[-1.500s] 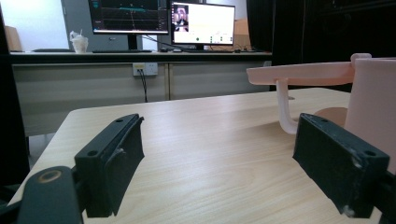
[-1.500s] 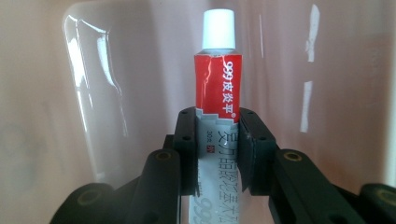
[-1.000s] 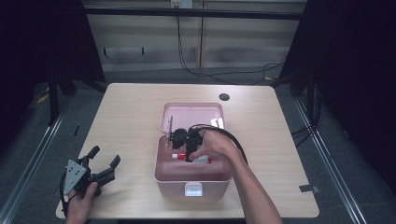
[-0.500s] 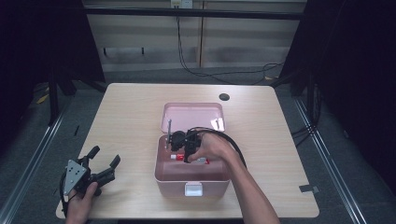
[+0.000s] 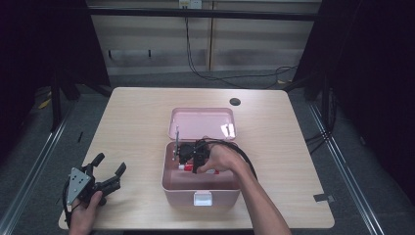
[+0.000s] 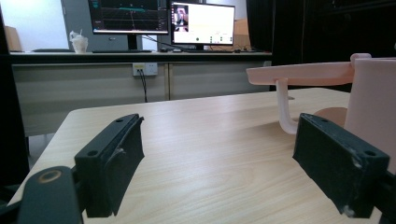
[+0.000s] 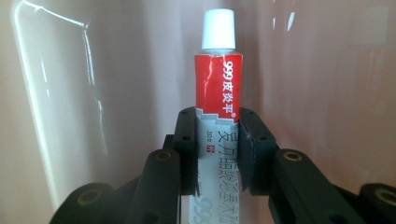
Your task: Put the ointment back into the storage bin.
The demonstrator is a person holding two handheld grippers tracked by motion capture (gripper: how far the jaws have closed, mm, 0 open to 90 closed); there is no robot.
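Note:
An open pink box [image 5: 200, 192] stands mid-table with its lid [image 5: 201, 122] tipped back. Inside the box, my right gripper [image 5: 188, 155] is shut on a red and white ointment tube [image 7: 218, 84] with a white cap. The right gripper view has the jaws [image 7: 217, 140] clamped on the tube's lower half, cap pointing away at the pink wall. A bit of the red tube [image 5: 185, 167] peeks out under the hand. My left gripper [image 5: 110, 163] rests open near the table's front left corner, with nothing between its jaws [image 6: 219, 154].
A dark round hole [image 5: 235, 102] sits in the tabletop behind the box. A small dark patch [image 5: 319, 198] lies near the front right edge. In the left gripper view, the box wall [image 6: 369, 93] and lid [image 6: 303, 73] rise at the right, with monitors [image 6: 203, 23] beyond the table.
The right hand has shifted only slightly inside the box, still gripping the tube. The left gripper has stayed where it was.

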